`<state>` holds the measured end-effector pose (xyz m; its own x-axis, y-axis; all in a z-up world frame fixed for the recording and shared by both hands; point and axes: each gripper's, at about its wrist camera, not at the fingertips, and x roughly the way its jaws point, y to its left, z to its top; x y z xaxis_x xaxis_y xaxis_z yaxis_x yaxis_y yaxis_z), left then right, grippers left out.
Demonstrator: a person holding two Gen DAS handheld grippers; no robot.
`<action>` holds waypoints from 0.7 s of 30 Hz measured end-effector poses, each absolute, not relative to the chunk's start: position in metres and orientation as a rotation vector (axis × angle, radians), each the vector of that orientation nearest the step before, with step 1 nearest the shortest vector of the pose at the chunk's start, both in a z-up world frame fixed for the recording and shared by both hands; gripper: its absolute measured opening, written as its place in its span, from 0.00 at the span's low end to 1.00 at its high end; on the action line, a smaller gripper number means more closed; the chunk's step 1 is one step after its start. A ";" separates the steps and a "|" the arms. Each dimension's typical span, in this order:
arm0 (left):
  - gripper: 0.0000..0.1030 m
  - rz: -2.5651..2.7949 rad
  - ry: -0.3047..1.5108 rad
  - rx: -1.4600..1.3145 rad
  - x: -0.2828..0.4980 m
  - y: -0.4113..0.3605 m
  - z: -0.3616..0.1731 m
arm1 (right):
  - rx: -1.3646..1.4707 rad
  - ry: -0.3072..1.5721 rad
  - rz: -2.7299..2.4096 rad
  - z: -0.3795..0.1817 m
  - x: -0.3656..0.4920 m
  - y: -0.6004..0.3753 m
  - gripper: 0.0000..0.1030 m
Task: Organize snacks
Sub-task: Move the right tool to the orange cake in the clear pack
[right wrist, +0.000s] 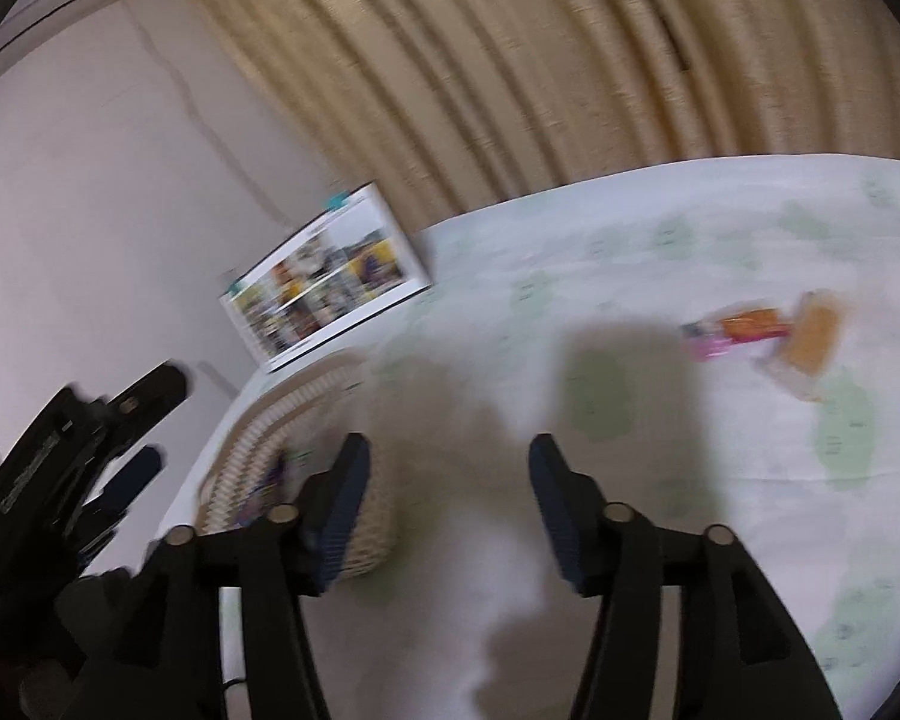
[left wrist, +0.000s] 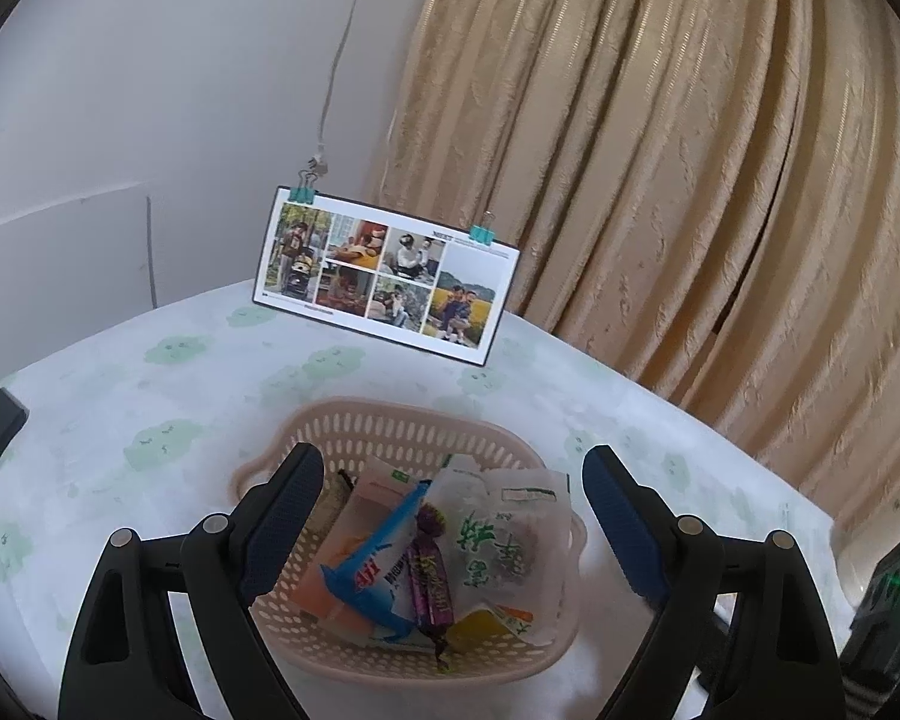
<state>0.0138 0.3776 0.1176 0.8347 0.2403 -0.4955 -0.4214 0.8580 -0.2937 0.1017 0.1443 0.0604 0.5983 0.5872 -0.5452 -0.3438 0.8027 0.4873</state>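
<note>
A pink perforated basket (left wrist: 354,426) sits on the table and holds several snack packs: a white pack with green writing (left wrist: 498,540), a blue-and-white wrapper (left wrist: 372,570) and a purple bar (left wrist: 429,582). My left gripper (left wrist: 450,522) hovers just above the basket, open and empty. In the blurred right wrist view my right gripper (right wrist: 447,510) is open and empty over bare cloth, with the basket (right wrist: 282,414) at its left. An orange-and-pink pack (right wrist: 738,330) and a tan snack (right wrist: 810,336) lie on the cloth at the far right.
A photo card (left wrist: 384,276) held by green clips stands at the table's back edge before a white wall and beige curtain (left wrist: 690,180). The table wears a white cloth (left wrist: 150,396) with green prints. A dark device (left wrist: 894,600) sits at the right edge.
</note>
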 end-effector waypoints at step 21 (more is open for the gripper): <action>0.86 0.268 0.508 -0.282 0.027 0.335 0.109 | 0.281 0.810 0.116 0.022 0.153 0.049 0.64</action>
<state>0.0270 0.3346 0.1093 0.8406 0.1805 -0.5106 -0.3191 0.9268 -0.1978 0.1532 0.0486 0.0218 0.6856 0.2091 -0.6973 0.0047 0.9566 0.2915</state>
